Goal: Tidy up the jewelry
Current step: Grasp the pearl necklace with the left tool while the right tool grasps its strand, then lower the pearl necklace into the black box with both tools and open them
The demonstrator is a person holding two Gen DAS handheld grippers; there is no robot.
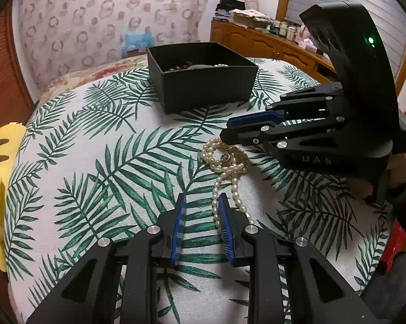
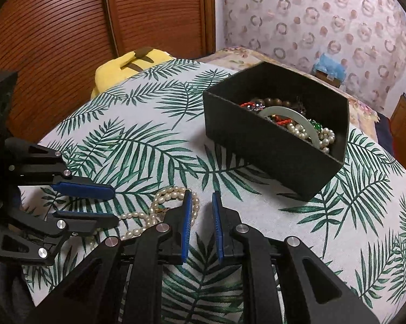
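Note:
A pearl necklace lies in a loose heap on the leaf-print cloth; it also shows in the right wrist view. My left gripper is open, its right finger beside the necklace's lower strand. My right gripper is open, with its left finger over the necklace's right side; it shows in the left wrist view, tips just above the heap. The left gripper shows in the right wrist view. A black box holds several bead bracelets, pearls and a pale green bangle; the box also shows in the left wrist view.
A yellow plush toy sits at the cloth's far edge, by a wooden slatted door. A wooden dresser with clutter stands behind the box. A patterned curtain hangs at the back.

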